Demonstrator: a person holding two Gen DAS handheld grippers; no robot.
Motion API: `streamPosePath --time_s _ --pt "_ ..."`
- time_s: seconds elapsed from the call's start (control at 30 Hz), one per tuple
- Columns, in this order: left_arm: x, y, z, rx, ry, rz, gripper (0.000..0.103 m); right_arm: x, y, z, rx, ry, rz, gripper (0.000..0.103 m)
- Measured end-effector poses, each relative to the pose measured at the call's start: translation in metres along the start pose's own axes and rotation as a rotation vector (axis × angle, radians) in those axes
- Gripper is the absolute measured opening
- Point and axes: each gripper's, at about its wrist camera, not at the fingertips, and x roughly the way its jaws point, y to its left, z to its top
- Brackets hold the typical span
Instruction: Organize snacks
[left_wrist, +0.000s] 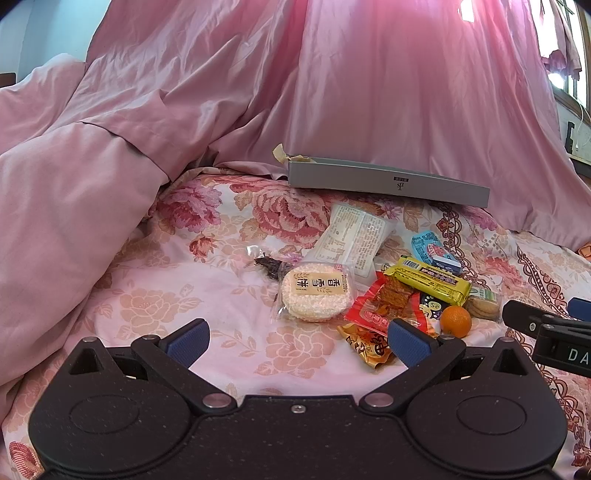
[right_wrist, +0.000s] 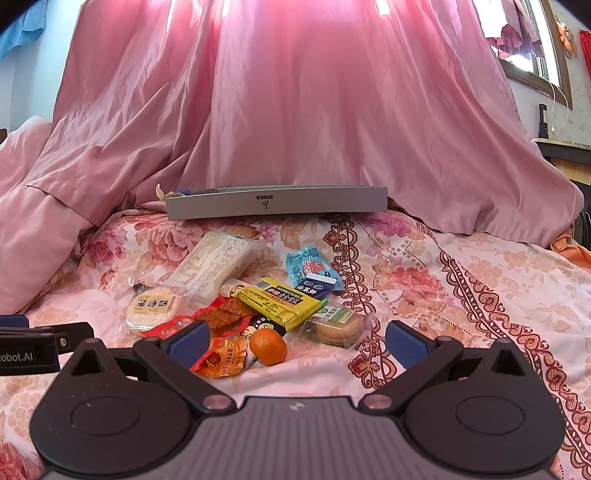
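Note:
A pile of snacks lies on a floral bedsheet: a round rice cracker pack, a white packet, a yellow bar, a red wrapper, a blue packet, a biscuit pack, an orange wrapper and a small orange. A flat grey box lies behind them. My left gripper is open and empty, just short of the pile. My right gripper is open and empty, close to the orange.
A pink quilt is bunched at the left and a pink curtain hangs behind the box. A window and a dark shelf are at the far right. The right gripper shows at the left wrist view's right edge.

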Motion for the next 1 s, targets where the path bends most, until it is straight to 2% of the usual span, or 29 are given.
streamPosePath --time_s 0.57,0.87,1.0 --pt "0.0001 0.0000 0.0000 0.000 0.001 0.001 0.102 0.0003 0.0010 -0.0016 0.000 0.006 0.002 0.103" --pt "0.0051 -0.0024 0.0016 -0.008 0.045 0.032 0.102 0.0035 -0.0001 -0.0032 -0.010 0.009 -0.017 0.103" --pt "0.0068 -0.0074 0.0050 0.019 0.044 0.037 0.102 0.0073 -0.0020 -0.0027 -0.024 0.026 -0.020 0.103"
